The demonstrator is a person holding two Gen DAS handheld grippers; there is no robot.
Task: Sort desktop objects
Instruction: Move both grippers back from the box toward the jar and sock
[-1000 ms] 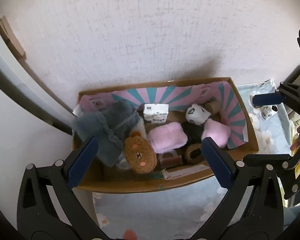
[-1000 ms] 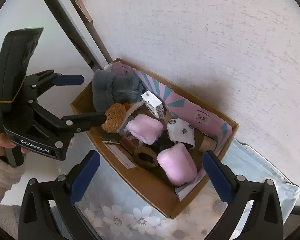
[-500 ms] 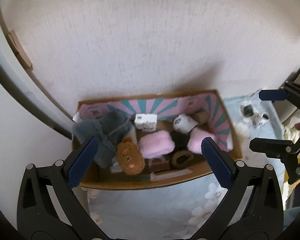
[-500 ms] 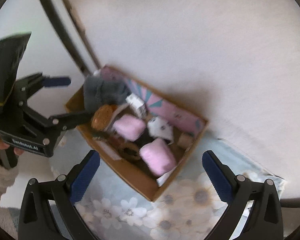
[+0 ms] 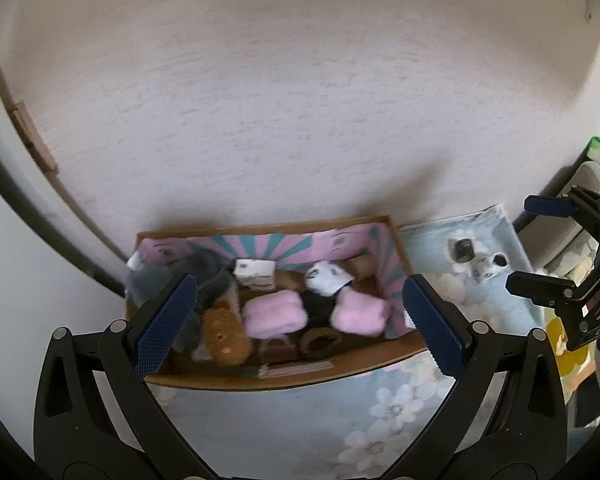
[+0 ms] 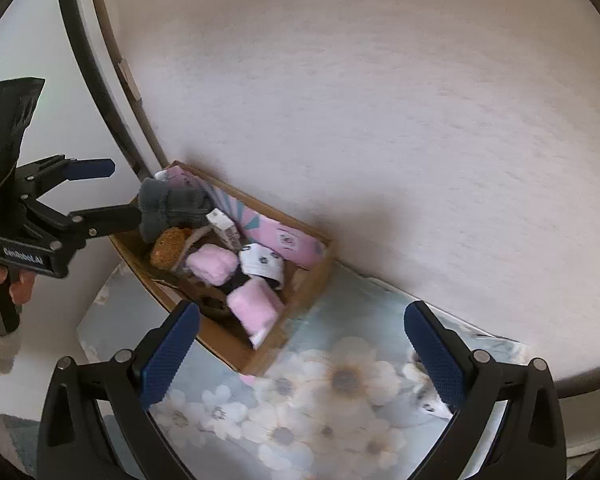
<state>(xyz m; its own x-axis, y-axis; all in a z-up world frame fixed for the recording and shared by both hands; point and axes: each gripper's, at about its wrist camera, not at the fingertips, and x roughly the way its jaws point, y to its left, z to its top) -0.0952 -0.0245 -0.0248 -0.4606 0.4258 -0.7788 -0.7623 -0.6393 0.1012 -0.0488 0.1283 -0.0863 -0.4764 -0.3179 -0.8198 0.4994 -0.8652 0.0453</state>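
We see both grippers spread wide with nothing between the fingers: the left gripper hangs above the near edge of the open brown cardboard box with the pink-and-teal striped lining, and the right gripper sits over the pale blue floral tablecloth, to the right of the box. The box stands against the textured white wall. Inside it we count a grey fuzzy fabric bundle at the left end, a brown plush bear face beside it, two pink fluffy rolls, a small white printed carton at the back, a white rolled sock with dark spots, and a dark brown ring near the front wall. On the cloth right of the box, apart from it, lie a small dark cylindrical object and a white item with black patches; blur hides their details.
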